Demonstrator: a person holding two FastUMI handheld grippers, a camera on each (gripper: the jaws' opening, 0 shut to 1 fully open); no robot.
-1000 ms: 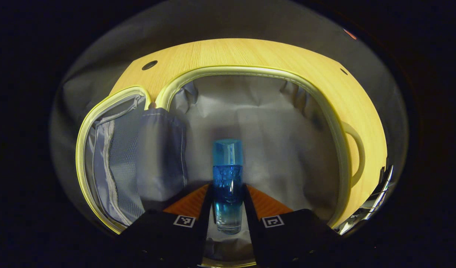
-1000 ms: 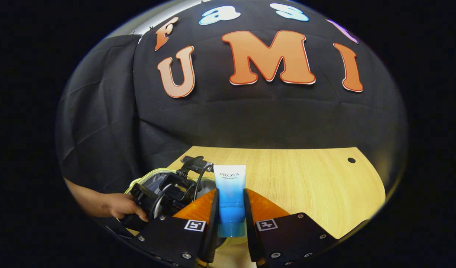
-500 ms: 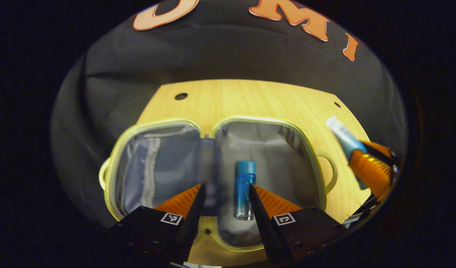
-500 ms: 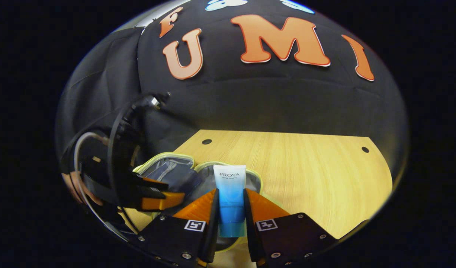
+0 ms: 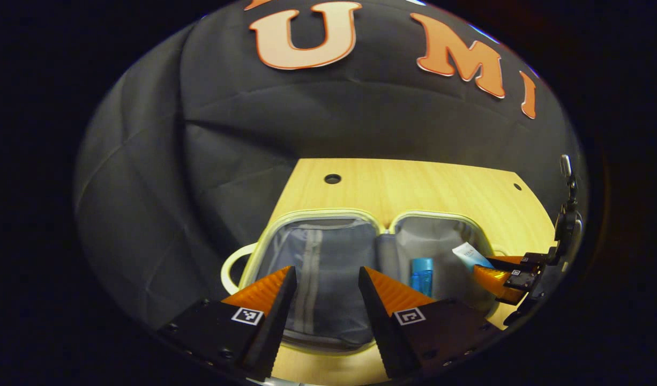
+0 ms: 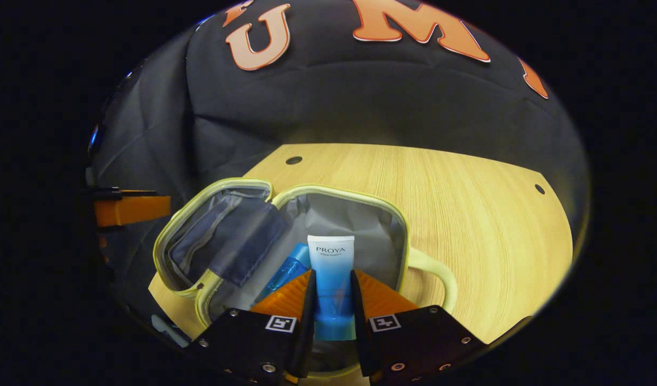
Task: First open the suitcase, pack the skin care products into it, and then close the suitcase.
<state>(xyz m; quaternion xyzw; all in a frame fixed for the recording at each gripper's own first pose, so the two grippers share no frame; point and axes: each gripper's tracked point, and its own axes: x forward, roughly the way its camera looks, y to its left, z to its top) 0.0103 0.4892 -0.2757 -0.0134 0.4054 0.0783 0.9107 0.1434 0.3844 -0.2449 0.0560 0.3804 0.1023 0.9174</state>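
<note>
Right gripper view, tube (image 6: 331,273) between fingers (image 6: 285,297)

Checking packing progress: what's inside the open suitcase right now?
A blue bottle lies in the suitcase. The right gripper holds the tube above it. The near floor is hidden behind the fingers.

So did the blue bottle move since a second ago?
Yes. It was between the left hand-held gripper's fingers; now the blue bottle lies in the suitcase, right of those open fingers, which pulled back.
</note>
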